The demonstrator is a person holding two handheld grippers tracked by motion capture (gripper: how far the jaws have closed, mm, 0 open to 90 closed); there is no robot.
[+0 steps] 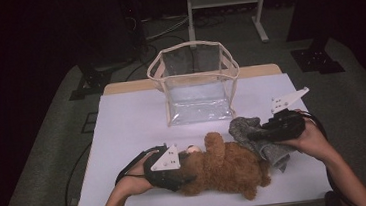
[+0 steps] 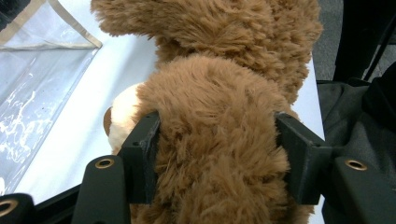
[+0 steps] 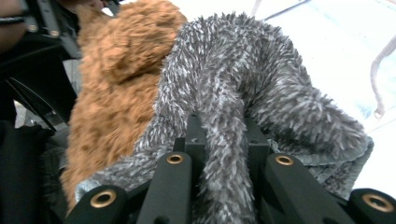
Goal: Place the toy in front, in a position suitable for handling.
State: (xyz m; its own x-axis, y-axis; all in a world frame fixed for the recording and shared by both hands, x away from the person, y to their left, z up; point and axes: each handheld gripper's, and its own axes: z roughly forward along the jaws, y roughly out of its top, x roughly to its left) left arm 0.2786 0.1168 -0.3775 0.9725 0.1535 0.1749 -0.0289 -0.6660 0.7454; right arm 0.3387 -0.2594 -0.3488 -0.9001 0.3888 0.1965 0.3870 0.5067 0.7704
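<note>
Nearest us, at about seven o'clock on the white table (image 1: 131,112), our left gripper (image 1: 185,175) has its jaws partly open and pressed into the fur of the brown teddy bear (image 1: 227,167). In the left gripper view the two black jaws squeeze the bear's (image 2: 215,140) plush body from either side, its pale muzzle showing just to the left. The bear lies on its side across the near middle of the table, one arm raised toward twelve o'clock.

At about four o'clock, our right gripper (image 1: 254,136) has its jaws nearly closed on a fold of the grey fuzzy cloth (image 1: 265,146). In the right gripper view the cloth (image 3: 243,93) bunches up out of the narrow gap between the jaws, with the bear's (image 3: 121,70) fur touching it on the left. The cloth rests just beside the bear's far end.

Farther off, at twelve o'clock, a clear plastic bag (image 1: 195,82) with beige trim stands upright and open.
</note>
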